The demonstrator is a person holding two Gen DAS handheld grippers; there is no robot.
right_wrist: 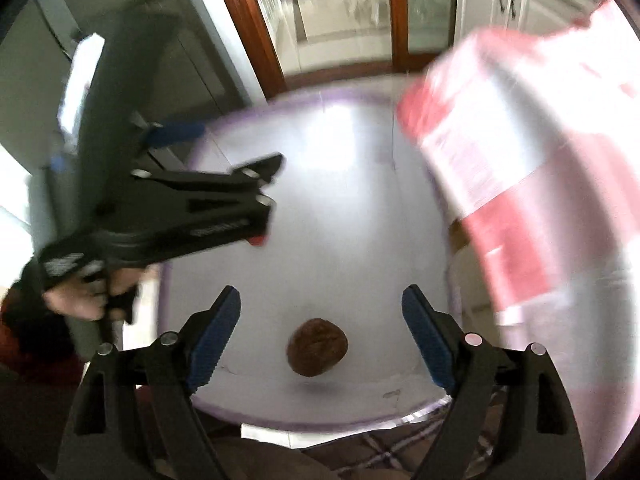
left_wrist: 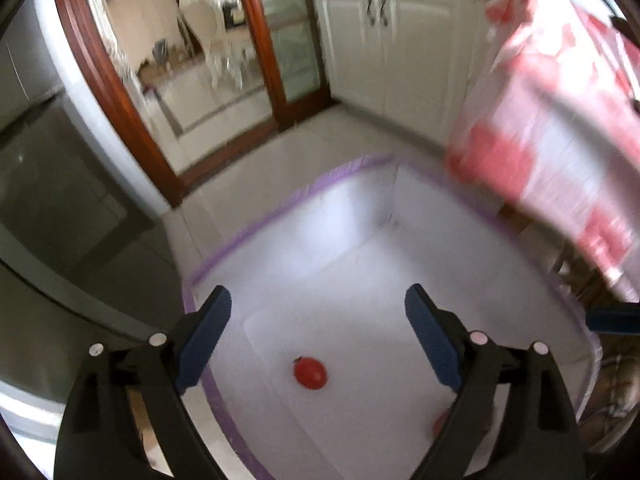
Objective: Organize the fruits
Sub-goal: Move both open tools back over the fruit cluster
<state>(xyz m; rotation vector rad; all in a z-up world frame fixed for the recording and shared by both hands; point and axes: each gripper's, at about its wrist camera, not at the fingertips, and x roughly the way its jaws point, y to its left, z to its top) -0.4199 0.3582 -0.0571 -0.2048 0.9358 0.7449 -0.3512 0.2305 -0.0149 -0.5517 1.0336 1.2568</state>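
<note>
Blue pads right under my lens, spread wide on both tools and nothing pinched between either pair. Left gripper (left_wrist: 318,300) hangs over the white bin (left_wrist: 352,216) with the purple rim, and a small red tomato (left_wrist: 310,373) lies loose on the bin floor, just below the open jaws. Another reddish fruit (left_wrist: 441,423) peeks out behind my right-hand finger; I can't tell what it is. On the right wrist view, the right gripper (right_wrist: 320,300) is open too, with a brown kiwi-like fruit (right_wrist: 317,347) resting on the same white floor between and below the pads.

Looks to me like both fruits are in the bin and released. The risk now: that pink-and-white bag (right_wrist: 532,184) hangs close on the right, badly blurred, so it may catch a finger. My two tools also sit close together over the bin, and they could knock one another or nudge the thin wall.
</note>
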